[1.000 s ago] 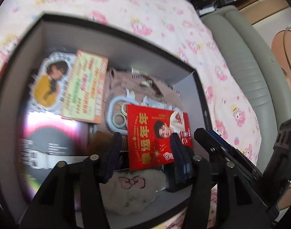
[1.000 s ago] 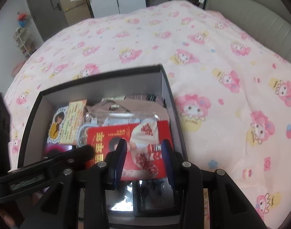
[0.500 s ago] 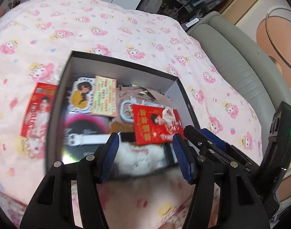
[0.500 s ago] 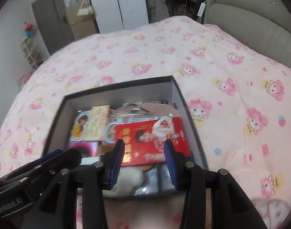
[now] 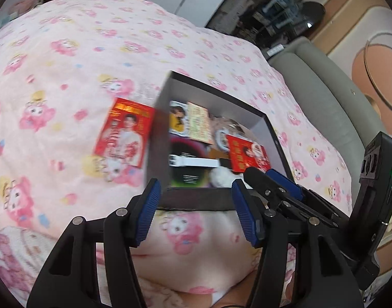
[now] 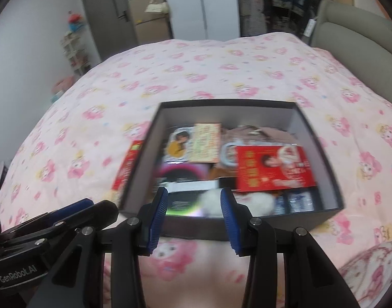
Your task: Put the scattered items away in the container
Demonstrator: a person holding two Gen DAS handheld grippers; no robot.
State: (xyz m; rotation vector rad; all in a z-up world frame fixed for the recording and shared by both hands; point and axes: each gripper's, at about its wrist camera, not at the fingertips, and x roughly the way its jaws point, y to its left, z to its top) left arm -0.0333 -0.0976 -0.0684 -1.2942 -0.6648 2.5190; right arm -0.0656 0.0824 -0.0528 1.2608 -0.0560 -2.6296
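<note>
A black box (image 5: 196,200) with grey inner walls (image 6: 247,109) sits on the pink bedcover, holding several items: a red photo card (image 6: 273,169), a yellow card (image 6: 204,142), a white fluffy thing (image 5: 221,177) and a dark disc. A second red photo card (image 5: 125,133) lies on the bedcover just outside the box's left wall, partly hidden behind that wall in the right wrist view (image 6: 126,169). My left gripper (image 5: 194,195) is open and empty, short of the box's near wall. My right gripper (image 6: 193,202) is also open and empty, beside the left one.
A grey padded headboard (image 5: 324,89) runs along the bed's right side. Past the far end of the bed are a grey door (image 6: 106,18), white wardrobe doors (image 6: 203,5) and a small shelf (image 6: 72,48). Bedcover (image 5: 67,64) surrounds the box.
Both grippers have drawn back and up from inside the box to its near side. The red card on the bedcover has come into view. The right jaws stand slightly wider.
</note>
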